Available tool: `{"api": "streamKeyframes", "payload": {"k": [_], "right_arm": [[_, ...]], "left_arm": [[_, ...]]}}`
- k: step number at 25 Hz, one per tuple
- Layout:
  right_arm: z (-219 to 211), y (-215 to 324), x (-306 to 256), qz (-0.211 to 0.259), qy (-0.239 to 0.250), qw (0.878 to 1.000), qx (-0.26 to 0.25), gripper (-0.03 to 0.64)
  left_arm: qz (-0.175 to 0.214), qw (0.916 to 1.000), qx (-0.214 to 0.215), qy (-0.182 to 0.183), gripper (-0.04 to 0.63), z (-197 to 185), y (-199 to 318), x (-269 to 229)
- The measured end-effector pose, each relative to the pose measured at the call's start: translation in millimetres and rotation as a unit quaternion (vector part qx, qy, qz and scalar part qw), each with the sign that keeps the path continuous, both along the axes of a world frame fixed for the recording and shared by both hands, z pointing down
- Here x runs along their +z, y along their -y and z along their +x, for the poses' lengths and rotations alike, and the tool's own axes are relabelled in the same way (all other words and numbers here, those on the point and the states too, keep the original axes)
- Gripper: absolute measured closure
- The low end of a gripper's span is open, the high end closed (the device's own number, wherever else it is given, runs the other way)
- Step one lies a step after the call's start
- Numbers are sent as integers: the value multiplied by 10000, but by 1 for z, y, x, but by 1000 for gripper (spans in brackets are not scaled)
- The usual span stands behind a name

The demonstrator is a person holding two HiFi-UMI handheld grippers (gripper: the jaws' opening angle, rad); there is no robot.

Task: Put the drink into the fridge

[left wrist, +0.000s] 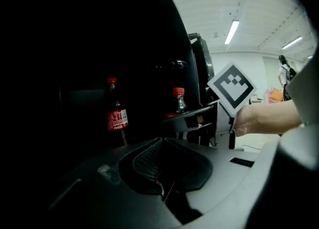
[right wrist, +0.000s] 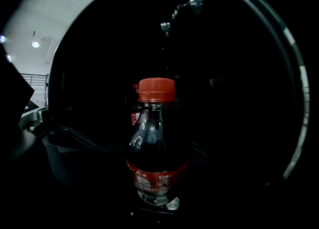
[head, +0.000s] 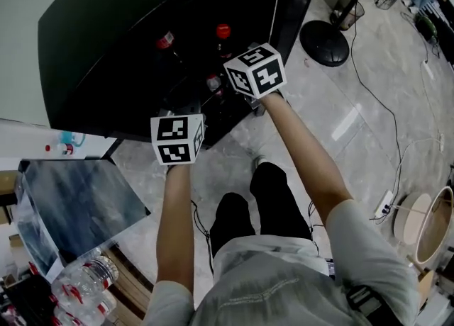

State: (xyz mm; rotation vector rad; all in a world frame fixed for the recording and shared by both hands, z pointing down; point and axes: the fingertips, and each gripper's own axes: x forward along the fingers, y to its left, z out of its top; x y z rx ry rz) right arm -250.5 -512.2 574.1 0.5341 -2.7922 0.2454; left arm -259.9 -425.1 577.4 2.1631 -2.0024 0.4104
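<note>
Large black fridge [head: 106, 48] stands open at 12 o'clock in the head view. Right claw [right wrist: 154, 178] pinches a small clear plastic cola bottle [right wrist: 155, 138]: dark liquid, red screw cap, red label, upright, within the fridge's dark opening. Left claw [left wrist: 159, 141] pressed together, empty, at 7 o'clock of the right claw. A second red-capped cola bottle [left wrist: 115, 113] stands deeper inside.

It was a big, lab-like workroom: a polished stone floor [head: 312, 98] carried trailing cables [head: 401, 153], a power strip [head: 385, 204] and a pedestal fan [head: 324, 42], under ceiling strip lights [left wrist: 232, 31].
</note>
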Motion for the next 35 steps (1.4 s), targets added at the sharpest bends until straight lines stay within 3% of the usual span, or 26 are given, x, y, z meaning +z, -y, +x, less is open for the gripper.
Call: {"api": "streamKeyframes", "payload": {"k": [4, 9, 20, 28, 31, 35], "right_arm": [[-14, 17, 16, 42, -106, 9999, -46, 313], [-34, 25, 34, 117, -262, 9995, -141, 313], [-60, 46, 38, 424, -20, 9991, 19, 310], [-53, 38, 41, 424, 58, 9991, -78, 278], [-38, 30, 53, 458, -267, 9986, -45, 267], [-20, 21, 80, 363, -839, 9955, 268, 358]], "left_arm": [[107, 9999, -42, 16, 578, 5, 9, 5], [-92, 9980, -622, -39, 578, -16, 21, 23], [-130, 9913, -1193, -547, 578, -41, 25, 34], [-154, 9913, -1077, -734, 578, -40, 21, 39], [-85, 9925, -962, -752, 578, -37, 22, 38], [-63, 9926, -896, -821, 577, -33, 19, 39]]}}
